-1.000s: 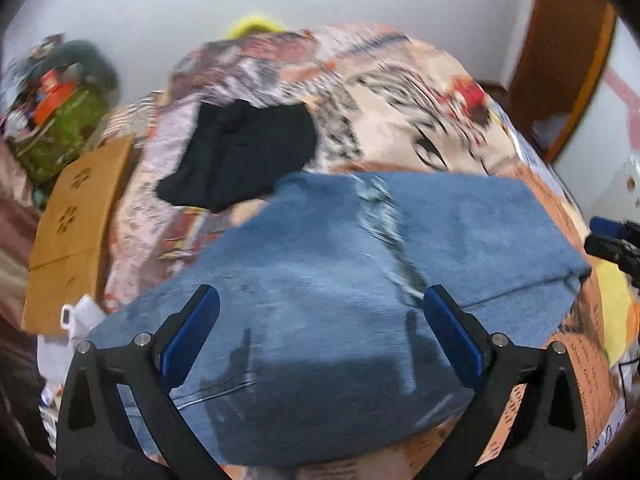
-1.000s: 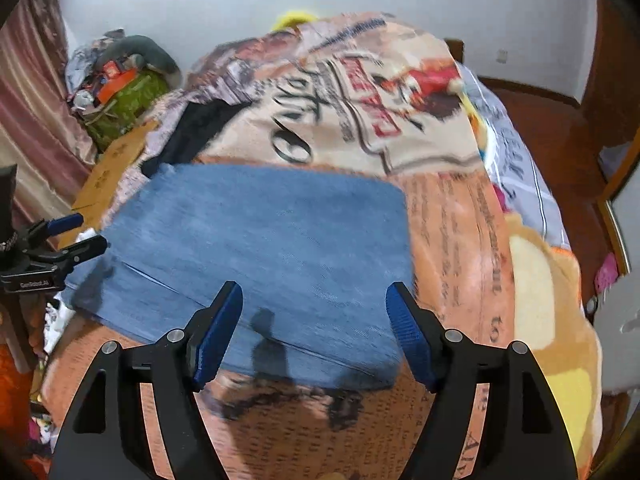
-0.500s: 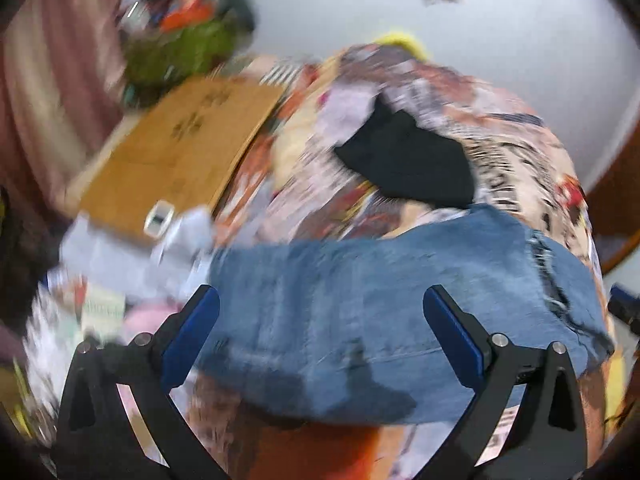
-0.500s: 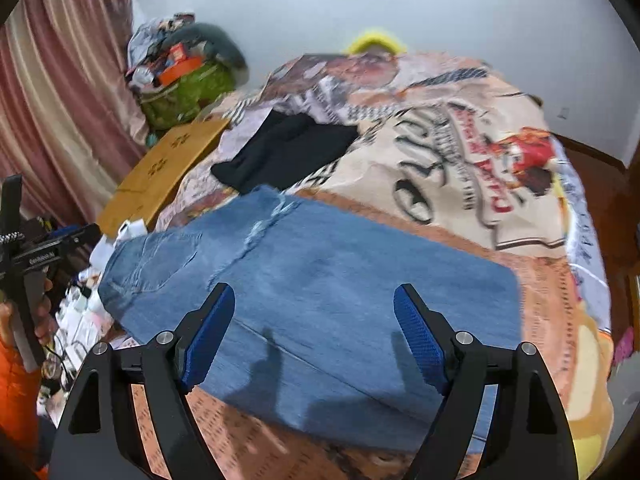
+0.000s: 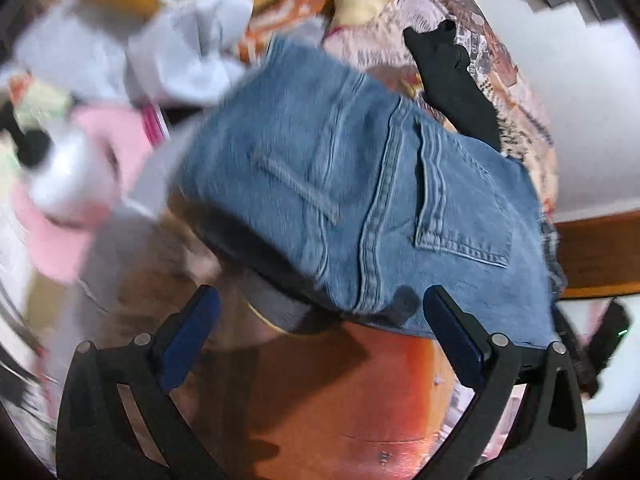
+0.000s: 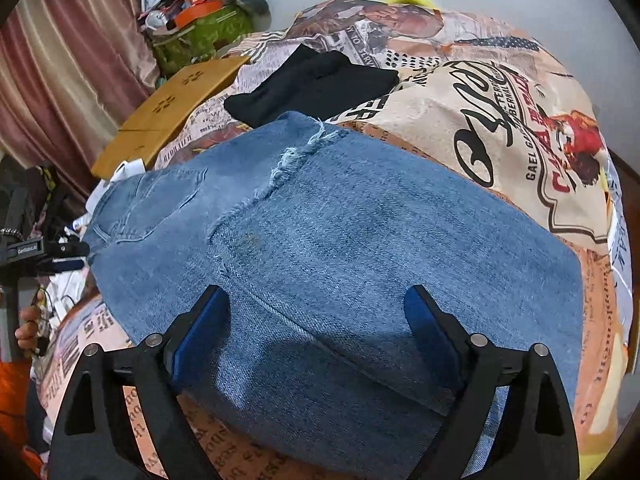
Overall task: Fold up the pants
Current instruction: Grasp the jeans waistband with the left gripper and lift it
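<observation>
Jaws wide on both grippers (left (image 5: pixel 320 336), right (image 6: pixel 316 332)), seemingly above folded jeans (image 6: pixel 340 240).

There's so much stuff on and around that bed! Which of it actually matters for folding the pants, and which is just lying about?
For the job:
- blue denim jeans, spread on the bed
- left gripper, open
- right gripper, open

Just lying about:
- black folded garment
- newspaper-print blanket
- flat brown cardboard sheet
- green bag of clutter

Bed (image 6: pixel 500 128) carries jeans (image 6: pixel 340 240), black garment (image 6: pixel 312 84).
</observation>
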